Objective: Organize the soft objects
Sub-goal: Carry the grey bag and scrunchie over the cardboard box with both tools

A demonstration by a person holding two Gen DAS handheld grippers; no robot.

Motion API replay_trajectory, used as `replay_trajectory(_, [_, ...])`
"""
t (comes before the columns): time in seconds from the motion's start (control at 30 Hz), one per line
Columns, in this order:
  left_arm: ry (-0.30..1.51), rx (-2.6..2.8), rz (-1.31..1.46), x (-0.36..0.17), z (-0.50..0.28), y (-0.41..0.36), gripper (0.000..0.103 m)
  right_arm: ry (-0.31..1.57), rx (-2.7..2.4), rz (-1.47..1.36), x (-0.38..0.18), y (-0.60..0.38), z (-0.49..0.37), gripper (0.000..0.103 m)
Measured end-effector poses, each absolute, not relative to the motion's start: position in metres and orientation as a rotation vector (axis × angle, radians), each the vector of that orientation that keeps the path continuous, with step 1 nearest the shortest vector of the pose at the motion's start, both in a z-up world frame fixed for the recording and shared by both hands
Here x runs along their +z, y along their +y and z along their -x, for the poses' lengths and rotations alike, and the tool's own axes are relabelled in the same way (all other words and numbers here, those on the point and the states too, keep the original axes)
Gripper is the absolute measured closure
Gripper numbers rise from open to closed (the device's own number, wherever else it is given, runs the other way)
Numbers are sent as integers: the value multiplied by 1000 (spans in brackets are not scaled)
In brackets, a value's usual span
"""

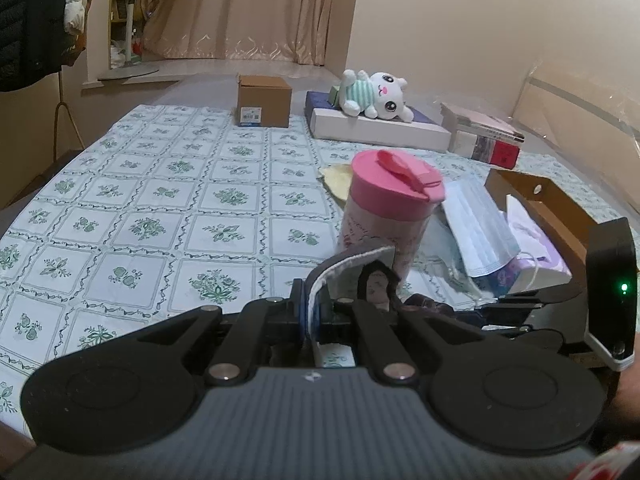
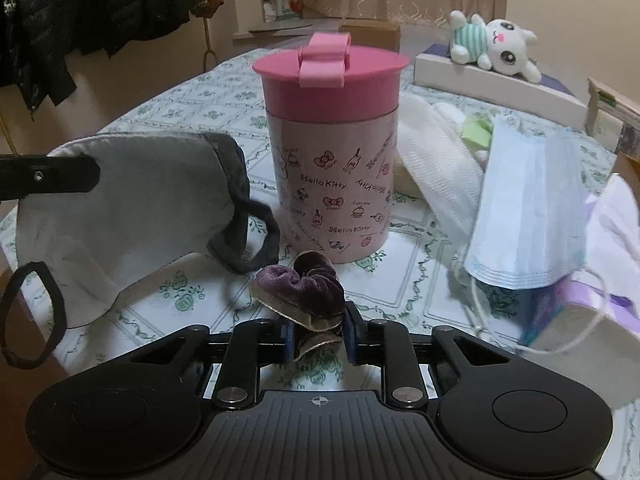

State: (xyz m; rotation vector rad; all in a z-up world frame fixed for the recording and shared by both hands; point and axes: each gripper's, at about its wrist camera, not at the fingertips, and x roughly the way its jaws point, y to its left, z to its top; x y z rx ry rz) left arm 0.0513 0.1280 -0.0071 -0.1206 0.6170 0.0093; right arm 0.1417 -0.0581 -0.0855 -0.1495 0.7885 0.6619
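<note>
Your left gripper (image 1: 314,312) fingers clamp the grey mask (image 2: 132,208) left of the pink canister (image 2: 332,152), your right gripper (image 2: 318,338) fingers pinch the purple scrunchie (image 2: 304,288) just before it, open bedspread (image 1: 160,200) beyond the mask.

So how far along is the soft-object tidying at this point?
Nothing looks put away yet. In hand: left gripper clamps the grey cloth mask; right gripper closes on the purple scrunchie. Left: blue surgical mask and white cloth beside the lidded pink canister.
</note>
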Motion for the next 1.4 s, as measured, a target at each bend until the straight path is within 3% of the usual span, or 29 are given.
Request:
replay_trajectory(0.67, [567,-188,149,38,-45,21,100,748,407,4,-14,-185,-84,80])
replay_trajectory(1.4, [563,-405,124,66,-135,-140,100,669,102,-105,21,-359,-94,80])
